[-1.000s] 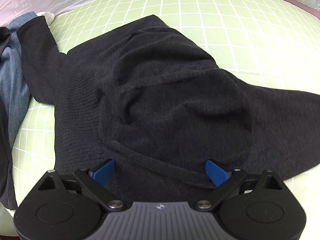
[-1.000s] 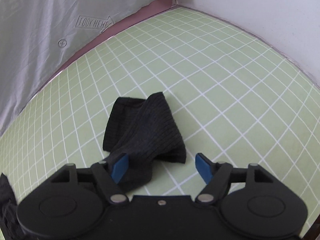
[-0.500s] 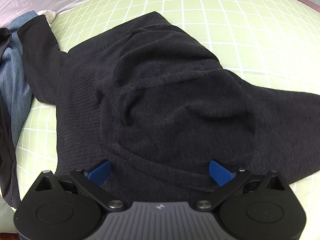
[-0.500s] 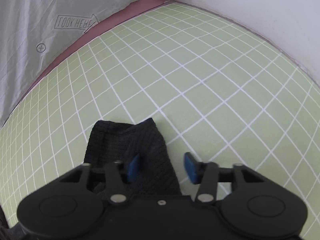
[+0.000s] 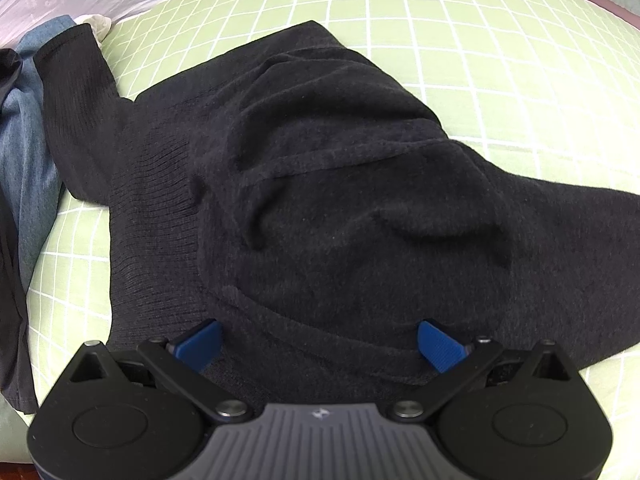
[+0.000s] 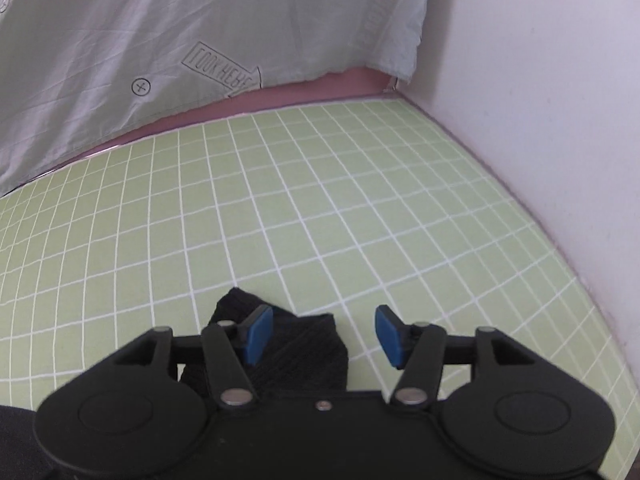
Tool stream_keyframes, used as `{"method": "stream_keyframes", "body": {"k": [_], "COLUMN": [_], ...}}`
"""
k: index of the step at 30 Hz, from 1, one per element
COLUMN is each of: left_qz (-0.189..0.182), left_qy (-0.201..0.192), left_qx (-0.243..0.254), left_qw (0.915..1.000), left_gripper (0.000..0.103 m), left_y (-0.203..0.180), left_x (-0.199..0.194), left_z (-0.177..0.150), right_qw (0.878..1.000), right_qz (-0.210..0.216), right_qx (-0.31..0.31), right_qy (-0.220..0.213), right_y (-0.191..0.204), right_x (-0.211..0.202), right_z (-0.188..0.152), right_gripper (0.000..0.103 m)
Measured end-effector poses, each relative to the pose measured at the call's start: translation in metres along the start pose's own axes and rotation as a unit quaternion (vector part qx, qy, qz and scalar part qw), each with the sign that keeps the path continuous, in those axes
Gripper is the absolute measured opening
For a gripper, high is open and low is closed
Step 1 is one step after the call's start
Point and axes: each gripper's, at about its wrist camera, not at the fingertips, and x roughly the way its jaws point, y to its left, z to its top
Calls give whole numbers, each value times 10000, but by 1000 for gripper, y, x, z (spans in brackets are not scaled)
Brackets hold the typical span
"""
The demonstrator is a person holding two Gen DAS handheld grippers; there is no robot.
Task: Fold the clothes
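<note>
The black sweater (image 5: 332, 208) is spread over the green gridded sheet (image 5: 500, 48), and its body fills the middle of the left wrist view. One sleeve (image 5: 72, 92) is stretched toward ten o'clock, where it is laid against a blue garment (image 5: 24, 128); the other is run out toward three o'clock.

The left gripper (image 5: 318, 340) is held over the near edge of the sweater just as it was a second ago. Its blue pads (image 5: 438, 344) are kept wide apart, and nothing is clamped between them.

The change is found on the right side. A second ago the ribbed cuff (image 6: 296, 344) was seen ahead of the right gripper (image 6: 320, 338), between wide pads. The pads were then brought close together, with the cuff lying by the left one, and they have just been opened again. Now they are parted, and the cuff is seen low between them at six o'clock, against the left pad (image 6: 256, 336) and clear of the right one. No pinch is made on it. The view has also been swung, so that the white cloth (image 6: 200, 40) at twelve o'clock is now shown in fuller view.

From this it is judged that the cuff has been let go, or that a first pinch was missed. The sleeve is not yet folded over the body, so a fresh grasp is probably needed.
</note>
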Motion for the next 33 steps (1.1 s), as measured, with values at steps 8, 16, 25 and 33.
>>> {"method": "stream_keyframes", "body": {"k": [8, 16, 25, 33], "left_qz": [-561, -780, -840, -966], "left_qy": [148, -49, -127, -189], "left_qx": [-627, -1222, -2742, -3214], "left_qw": [9963, 9894, 9579, 9418], "left_gripper": [103, 103, 103, 103], "left_y": [22, 38, 97, 122], "left_x": [8, 4, -2, 2], "left_z": [-1, -12, -36, -50], "right_qw": [9923, 9957, 9985, 9983], "right_qz": [424, 318, 59, -105], "right_qx": [969, 411, -105, -553], "right_qy": [640, 770, 542, 159], "right_y": [-11, 3, 20, 46], "right_x": [18, 18, 2, -19], "right_z": [-31, -29, -20, -4], "right_gripper": [60, 38, 15, 10]}}
